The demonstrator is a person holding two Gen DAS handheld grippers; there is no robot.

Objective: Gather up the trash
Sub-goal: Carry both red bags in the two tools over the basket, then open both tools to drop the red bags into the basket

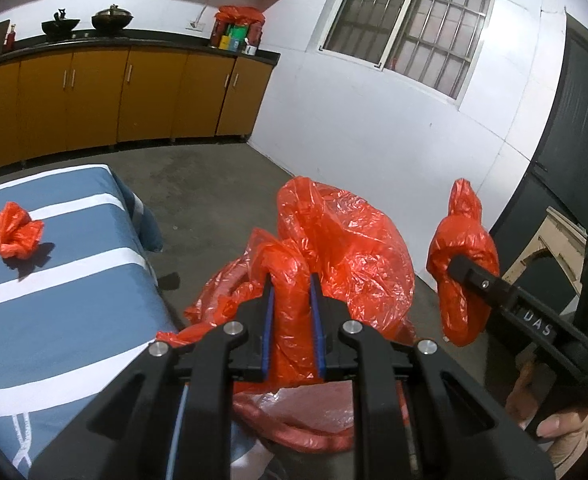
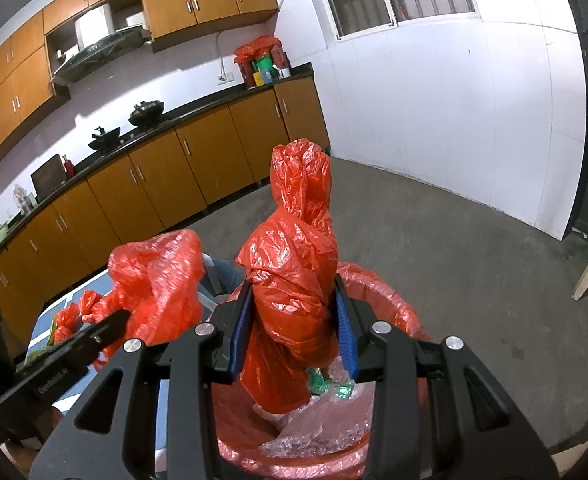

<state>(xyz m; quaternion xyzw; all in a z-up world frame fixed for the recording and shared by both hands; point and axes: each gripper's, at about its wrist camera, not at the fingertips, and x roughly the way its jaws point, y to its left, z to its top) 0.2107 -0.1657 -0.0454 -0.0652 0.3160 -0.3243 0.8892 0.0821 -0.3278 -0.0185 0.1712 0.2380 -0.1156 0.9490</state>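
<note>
A bin lined with a red plastic bag stands below both grippers, with clear wrap and green scraps inside. My left gripper is shut on a gathered handle of the red bag; the bag's puffed side rises behind it. My right gripper is shut on the other gathered handle of the red bag, held upright. The right gripper also shows in the left wrist view, the left one in the right wrist view.
A table with a blue and white striped cloth stands to the left, with crumpled red bags on it. Orange cabinets with a dark counter line the far wall. A white wall with a barred window is to the right.
</note>
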